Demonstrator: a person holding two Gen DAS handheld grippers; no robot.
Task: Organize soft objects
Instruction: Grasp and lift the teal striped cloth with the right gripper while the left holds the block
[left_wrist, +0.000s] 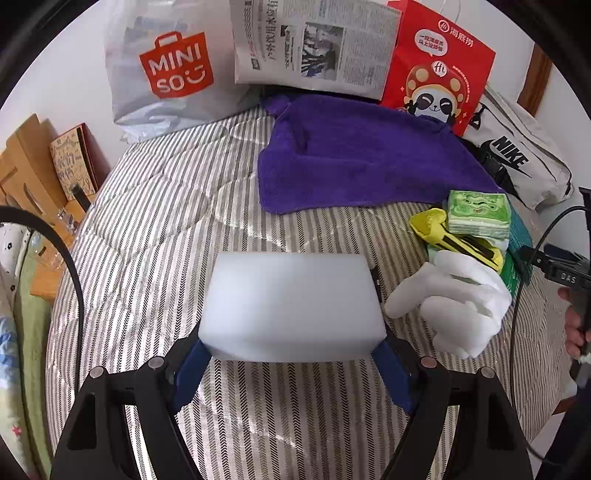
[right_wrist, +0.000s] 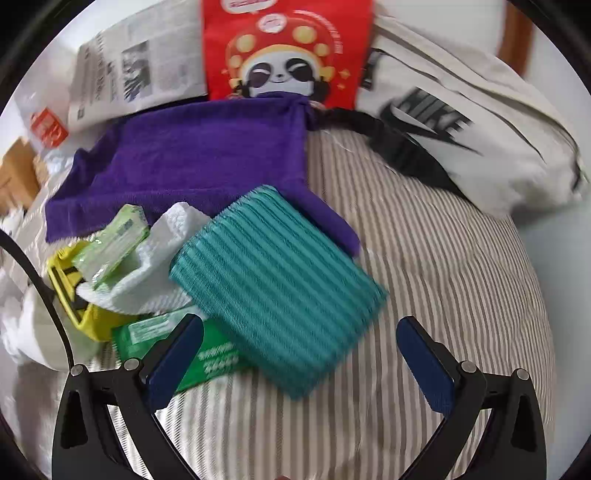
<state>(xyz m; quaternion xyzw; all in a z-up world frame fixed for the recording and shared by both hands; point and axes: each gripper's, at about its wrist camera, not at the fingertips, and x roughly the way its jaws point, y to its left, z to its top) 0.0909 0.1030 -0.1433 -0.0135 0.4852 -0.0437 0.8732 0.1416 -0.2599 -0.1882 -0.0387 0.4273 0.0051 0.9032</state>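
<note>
While left gripper (left_wrist: 291, 354) angles down clamping foam block (left_wrist: 291, 295), right gripper (right_wrist: 299, 354) gapes.

The left gripper (left_wrist: 291, 354) clamps a white foam block (left_wrist: 291, 301) above the striped bedcover (left_wrist: 155, 206).

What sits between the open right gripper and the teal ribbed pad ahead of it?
Nothing visible. The right gripper stands open, and the teal ribbed pad lies just ahead, topmost there, its near corner reaching between the fingers. It overlaps a green packet beside the left finger and the purple towel behind.
</note>
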